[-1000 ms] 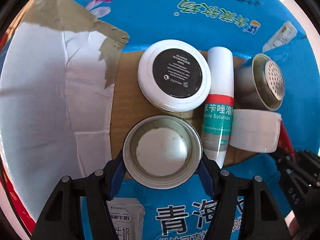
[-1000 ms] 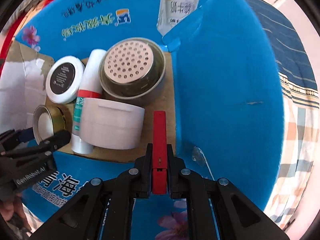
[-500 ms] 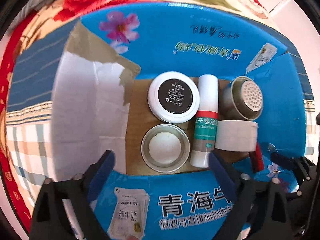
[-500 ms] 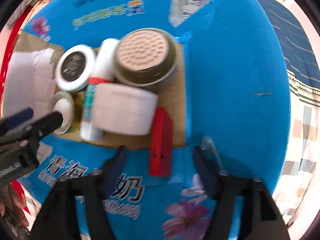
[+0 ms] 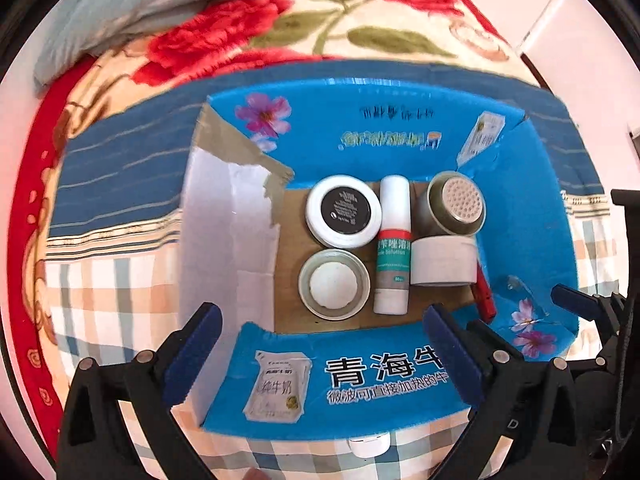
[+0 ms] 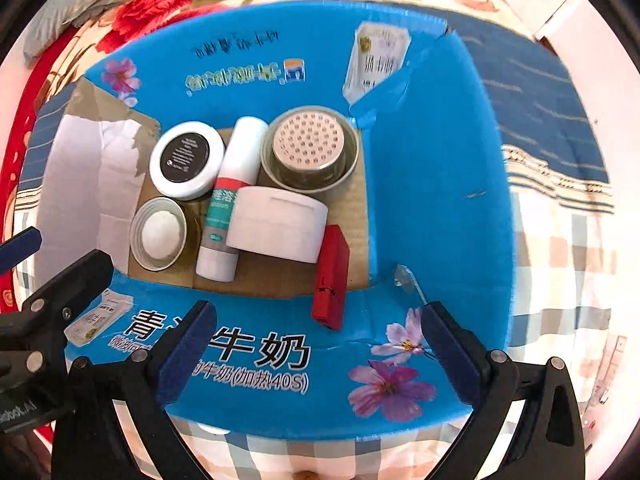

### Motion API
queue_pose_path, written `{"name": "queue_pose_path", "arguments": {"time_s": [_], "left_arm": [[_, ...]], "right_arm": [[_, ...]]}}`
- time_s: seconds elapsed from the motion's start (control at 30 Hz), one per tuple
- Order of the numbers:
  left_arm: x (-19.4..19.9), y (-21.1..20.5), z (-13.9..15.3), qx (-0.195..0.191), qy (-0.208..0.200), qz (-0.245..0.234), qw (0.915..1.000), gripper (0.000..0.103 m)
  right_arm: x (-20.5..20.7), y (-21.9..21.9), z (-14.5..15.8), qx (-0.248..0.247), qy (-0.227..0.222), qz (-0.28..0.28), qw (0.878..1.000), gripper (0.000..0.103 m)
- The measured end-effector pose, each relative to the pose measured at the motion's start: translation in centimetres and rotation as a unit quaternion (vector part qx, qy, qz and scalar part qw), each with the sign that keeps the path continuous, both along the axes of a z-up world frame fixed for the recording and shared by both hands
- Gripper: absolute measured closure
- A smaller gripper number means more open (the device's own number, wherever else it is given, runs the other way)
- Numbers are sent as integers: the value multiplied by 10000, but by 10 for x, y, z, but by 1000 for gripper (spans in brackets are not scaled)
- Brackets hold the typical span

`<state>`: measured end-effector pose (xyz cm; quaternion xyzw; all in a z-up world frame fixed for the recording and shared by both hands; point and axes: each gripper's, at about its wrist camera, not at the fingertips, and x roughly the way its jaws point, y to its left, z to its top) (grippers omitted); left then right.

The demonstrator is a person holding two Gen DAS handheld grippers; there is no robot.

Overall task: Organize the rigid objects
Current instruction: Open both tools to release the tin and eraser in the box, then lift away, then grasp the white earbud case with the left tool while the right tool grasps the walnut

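Note:
An open blue cardboard box (image 5: 400, 148) holds a black-lidded white jar (image 5: 343, 211), a white tube with a red band (image 5: 394, 244), a small tin with white contents (image 5: 334, 284), a perforated metal can (image 5: 456, 204), a white pot on its side (image 5: 442, 262) and a red block (image 6: 330, 276). The block leans on the box's near wall (image 6: 260, 356). My left gripper (image 5: 320, 344) hangs open above that wall, holding nothing. My right gripper (image 6: 318, 340) is over the box's near right corner, its jaws opening with nothing between them.
The box sits on a checked sheet (image 5: 100, 300) with a red floral blanket (image 5: 248, 32) and a grey pillow (image 5: 132, 8) behind. A torn white flap (image 5: 228, 248) stands at the box's left side. A small white object (image 5: 368, 446) lies just outside the near wall.
The left gripper let go of the small tin, opened wide and rose well above the box. The right gripper released the red block, opened and lifted a little; the block now leans.

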<state>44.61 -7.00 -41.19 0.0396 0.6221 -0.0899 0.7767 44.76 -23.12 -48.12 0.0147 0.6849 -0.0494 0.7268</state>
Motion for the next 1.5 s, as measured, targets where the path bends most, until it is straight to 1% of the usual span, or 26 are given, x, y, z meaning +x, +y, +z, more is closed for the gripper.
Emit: {"name": "queue_pose_path", "arguments": {"time_s": [0.1, 0.2, 0.23, 0.3, 0.4, 0.57, 0.7, 0.83, 0.93, 1.0, 1.07, 1.13, 1.17, 1.23, 1.3, 1.33, 1.37, 1.4, 1.43, 1.47, 1.5], "left_arm": [[-2, 4, 12, -84, -145, 93, 9998, 0], [-10, 12, 27, -117, -269, 171, 9994, 0], [-11, 12, 30, -112, -294, 158, 9994, 0], [-17, 14, 38, -40, -379, 138, 9992, 0], [-31, 18, 55, 61, -594, 102, 9982, 0], [-56, 20, 85, 51, -899, 51, 9959, 0], [-73, 19, 102, 13, -1008, 39, 9949, 0], [-88, 21, 119, -154, -1067, 113, 9941, 0], [-99, 22, 130, -285, -1108, 159, 9933, 0], [-106, 23, 136, -332, -1125, 192, 9929, 0], [-114, 22, 139, -343, -1132, 230, 9927, 0], [-122, 21, 135, -298, -1072, 247, 9935, 0], [-126, 21, 130, -305, -1011, 265, 9941, 0], [-135, 20, 114, -279, -793, 287, 9961, 0], [-144, 20, 91, -213, -528, 322, 9979, 0], [-149, 20, 76, -169, -371, 327, 9986, 0], [-153, 21, 62, -119, -224, 330, 9991, 0], [-159, 23, 41, -60, 16, 339, 9994, 0], [-164, 25, 24, -21, 243, 354, 9991, 0], [-168, 28, 12, 3, 393, 383, 9985, 0], [-173, 31, -5, 60, 595, 420, 9973, 0]], "right_arm": [[-7, 2, 14, -1, -145, 61, 9999, 0], [-18, 3, 31, 104, -259, 38, 9996, 0], [-21, 3, 36, 136, -303, 36, 9994, 0], [-27, 18, 61, 144, -340, 60, 9993, 0], [-40, 20, 76, 144, -420, 90, 9990, 0], [-67, 23, 105, 222, -659, 77, 9975, 0], [-85, 23, 126, 265, -878, 7, 9958, 0], [-104, 24, 152, 245, -1142, -28, 9931, 0], [-117, 23, 170, 73, -1313, -44, 9913, 0], [-127, 22, 181, 101, -1363, -84, 9906, 0], [-137, 19, 190, 190, -1407, -147, 9898, 0], [-148, 14, 194, 309, -1368, -240, 9898, 0], [-152, 11, 193, 339, -1325, -280, 9902, 0], [-163, 4, 180, 482, -1091, -418, 9920, 0], [-175, -2, 155, 535, -736, -485, 9947, 0], [-184, -5, 135, 597, -480, -517, 9957, 0], [-189, -7, 122, 656, -327, -524, 9959, 0], [-199, -9, 99, 730, -78, -551, 9958, 2], [-209, -11, 73, 743, 210, -592, 9953, 9], [-215, -12, 56, 808, 389, -624, 9940, 23], [-226, -13, 28, 918, 707, -681, 9909, 30]]}}
